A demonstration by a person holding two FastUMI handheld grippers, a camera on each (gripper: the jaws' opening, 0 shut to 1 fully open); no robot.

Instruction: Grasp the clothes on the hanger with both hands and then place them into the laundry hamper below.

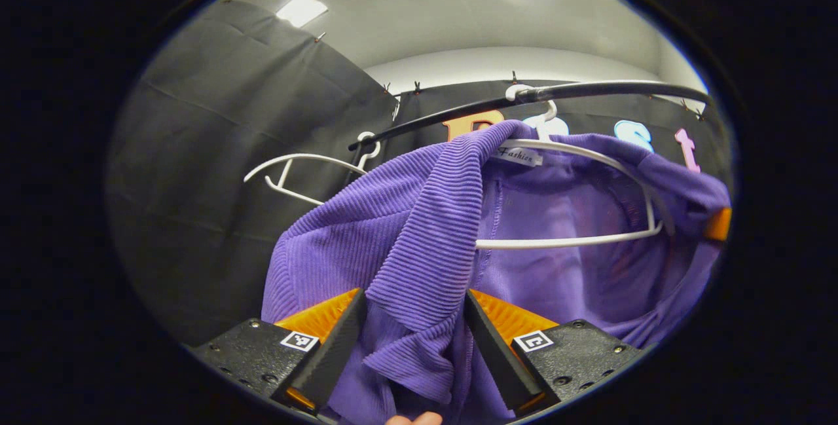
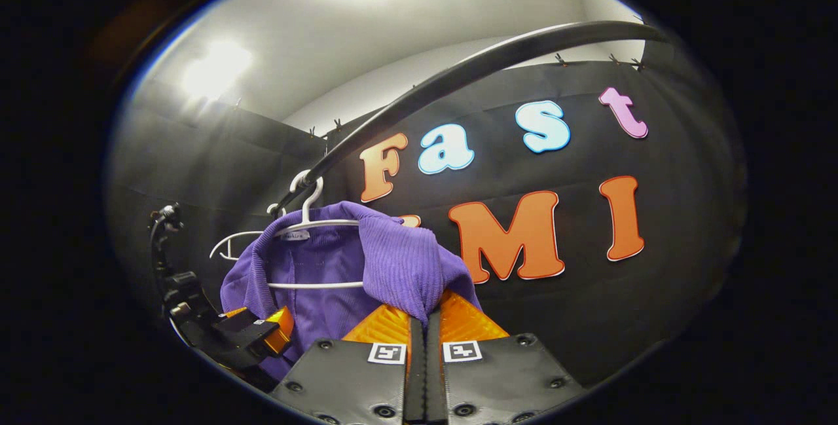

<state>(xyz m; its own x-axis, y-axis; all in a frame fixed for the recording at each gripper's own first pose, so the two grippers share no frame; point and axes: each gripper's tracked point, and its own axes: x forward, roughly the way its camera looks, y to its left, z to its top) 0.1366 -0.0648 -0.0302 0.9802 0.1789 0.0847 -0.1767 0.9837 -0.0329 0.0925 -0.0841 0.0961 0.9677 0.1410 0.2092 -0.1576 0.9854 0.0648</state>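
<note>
- Step in hand: securing a two-handed grasp on the purple ribbed knit garment, which hangs on a white plastic hanger hooked over a black metal rail.
- Right gripper: fingers clenched together on a fold of the garment's shoulder; the cloth is pinched between them just above the tips.
- Left gripper: jaws stand apart with the garment's front edge hanging between them. The fabric lies close to both fingers, but neither is seen pressing on it, so this gripper is judged released, not yet grasping.
- In the right gripper view, the left gripper sits low at the garment's far side, close against the cloth.
- Next move, as a judgement: close the left gripper on the front edge, then lift both grippers together to clear the garment's shoulders from the hanger before lowering it toward the laundry hamper.
- Risk: a one-sided pull may swing the hanger or drag it along the rail.
- Garment condition: fine vertical ribbing, soft and draping, open at the front with a sewn neck label; one shoulder is bunched where the right gripper holds it.
- A second, bare white hanger hangs farther along the rail.
</note>
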